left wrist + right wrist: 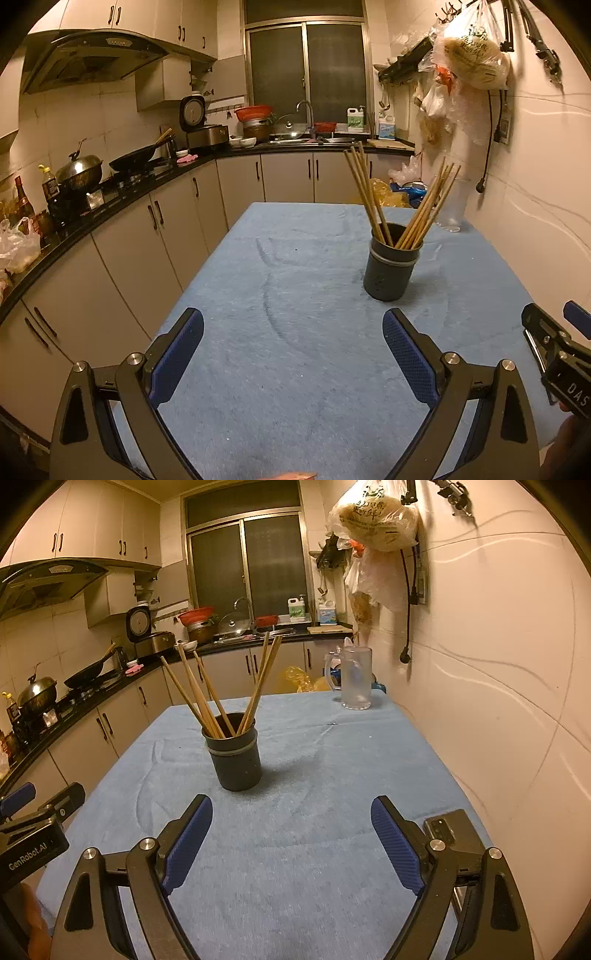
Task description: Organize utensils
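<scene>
A dark cylindrical holder (391, 267) stands upright on the blue cloth-covered table (288, 295), with several wooden chopsticks (402, 201) fanned out of it. In the right wrist view the holder (236, 760) and chopsticks (221, 690) stand ahead and left of centre. My left gripper (293, 354) is open and empty, low over the near part of the table, with the holder ahead to its right. My right gripper (291, 842) is open and empty, short of the holder. The right gripper also shows in the left wrist view at the right edge (554, 339).
A clear glass mug (355, 677) stands at the table's far right by the wall. A dark phone-like slab (448, 830) lies on the cloth near my right finger. The kitchen counter (110, 206) with wok and pots runs along the left. Bags hang on the right wall (472, 55).
</scene>
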Demonstrator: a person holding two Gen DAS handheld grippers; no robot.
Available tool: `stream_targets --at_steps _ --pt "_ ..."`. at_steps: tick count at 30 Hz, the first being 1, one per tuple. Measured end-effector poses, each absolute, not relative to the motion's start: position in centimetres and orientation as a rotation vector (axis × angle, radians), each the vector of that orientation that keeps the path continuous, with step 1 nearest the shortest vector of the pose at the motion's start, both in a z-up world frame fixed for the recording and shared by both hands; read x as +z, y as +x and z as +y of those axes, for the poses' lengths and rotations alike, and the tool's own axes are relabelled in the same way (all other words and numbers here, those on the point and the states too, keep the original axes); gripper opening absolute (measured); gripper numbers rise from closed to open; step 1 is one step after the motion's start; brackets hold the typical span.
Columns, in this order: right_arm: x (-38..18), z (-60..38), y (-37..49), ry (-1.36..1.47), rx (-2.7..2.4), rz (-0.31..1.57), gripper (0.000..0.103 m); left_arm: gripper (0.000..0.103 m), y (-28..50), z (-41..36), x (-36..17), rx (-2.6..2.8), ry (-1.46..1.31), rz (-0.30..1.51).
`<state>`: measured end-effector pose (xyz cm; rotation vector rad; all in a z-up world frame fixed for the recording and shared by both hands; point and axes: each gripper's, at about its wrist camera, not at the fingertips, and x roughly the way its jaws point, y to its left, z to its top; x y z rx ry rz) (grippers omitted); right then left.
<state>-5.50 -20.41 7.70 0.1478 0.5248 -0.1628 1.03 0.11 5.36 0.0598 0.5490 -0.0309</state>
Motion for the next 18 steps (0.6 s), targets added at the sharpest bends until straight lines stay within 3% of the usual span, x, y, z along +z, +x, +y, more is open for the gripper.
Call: stream_targets --at_steps 18 --pt "7.1 -21.2 -6.7 0.171 -0.183 0.537 0.092 0.097 0.0 -1.2 4.8 -0.058 0.068 0.568"
